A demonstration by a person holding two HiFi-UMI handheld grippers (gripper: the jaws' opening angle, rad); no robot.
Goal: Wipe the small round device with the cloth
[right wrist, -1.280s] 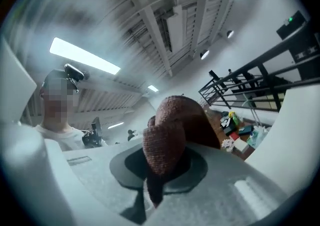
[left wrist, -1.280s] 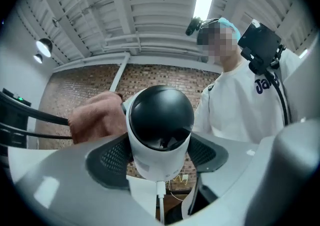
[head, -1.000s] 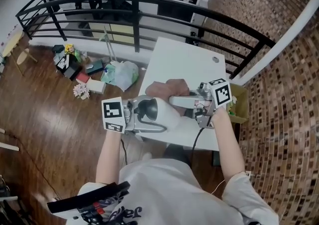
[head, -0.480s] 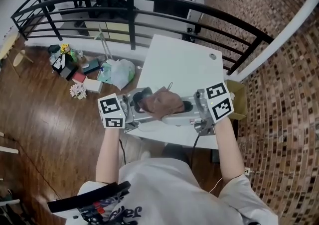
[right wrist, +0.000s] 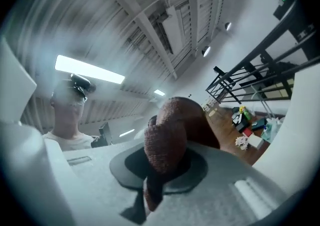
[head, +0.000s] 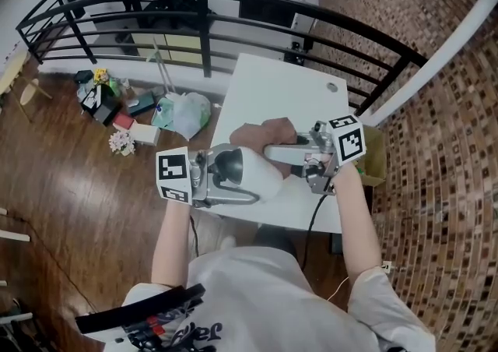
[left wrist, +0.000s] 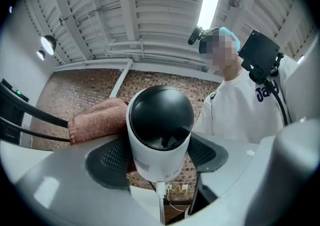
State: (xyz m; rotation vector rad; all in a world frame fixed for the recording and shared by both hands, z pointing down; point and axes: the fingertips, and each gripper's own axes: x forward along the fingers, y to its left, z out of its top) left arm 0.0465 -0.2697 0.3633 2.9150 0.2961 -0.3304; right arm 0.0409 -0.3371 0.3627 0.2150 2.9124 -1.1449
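The left gripper (left wrist: 159,156) clamps the white, black-domed device (left wrist: 160,120) between its jaws, above the near edge of the table (head: 289,89). The right gripper (right wrist: 160,167), closed on a bunched brown cloth (right wrist: 167,127), holds it against the device's side, over the table's near half.

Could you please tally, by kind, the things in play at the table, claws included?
small round device: 1
cloth: 1
claws: 2, the left claw and the right claw
table: 1
Total: 5
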